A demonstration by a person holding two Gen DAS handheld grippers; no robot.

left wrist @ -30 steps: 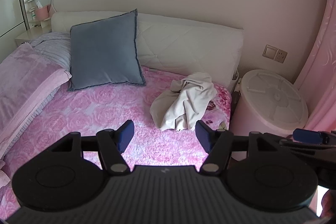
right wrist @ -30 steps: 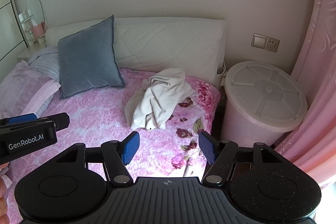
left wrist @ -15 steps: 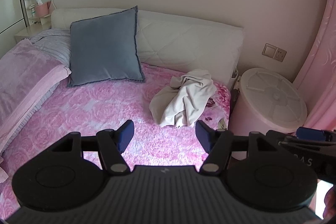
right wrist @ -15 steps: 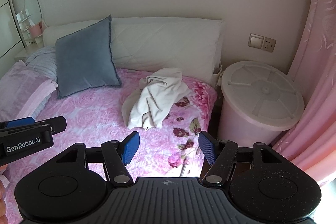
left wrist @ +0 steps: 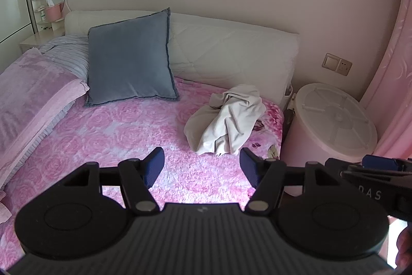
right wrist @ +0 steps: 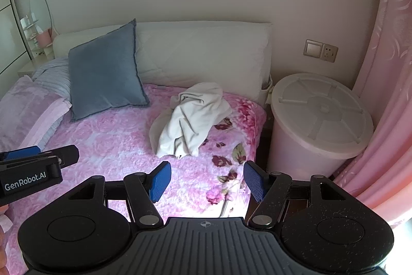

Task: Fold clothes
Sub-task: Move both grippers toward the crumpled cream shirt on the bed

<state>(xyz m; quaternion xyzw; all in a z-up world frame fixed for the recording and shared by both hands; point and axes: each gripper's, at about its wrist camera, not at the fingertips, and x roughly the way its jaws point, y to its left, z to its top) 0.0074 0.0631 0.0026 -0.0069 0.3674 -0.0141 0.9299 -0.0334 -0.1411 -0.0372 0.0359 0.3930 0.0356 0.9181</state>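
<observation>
Left wrist view: cream garment crumpled in a loose heap on pink floral bedspread, at about 1 o'clock from left gripper; deep folds, one end bunched toward white headboard, no sleeve or collar distinguishable. Left gripper fingers spread wide, nothing between blue pads, well short of the garment. Grey-blue cushion propped at 11 o'clock. Right gripper cut off by frame edge at 3 o'clock, lettering only partly legible.

Right wrist view: same garment at 12 o'clock from right gripper; fingers likewise wide apart and empty. Lidded pink bin at 2 o'clock, beside the bed. Underside and full outline of garment hidden by own folds; shelf items by oval mirror too small to identify.
</observation>
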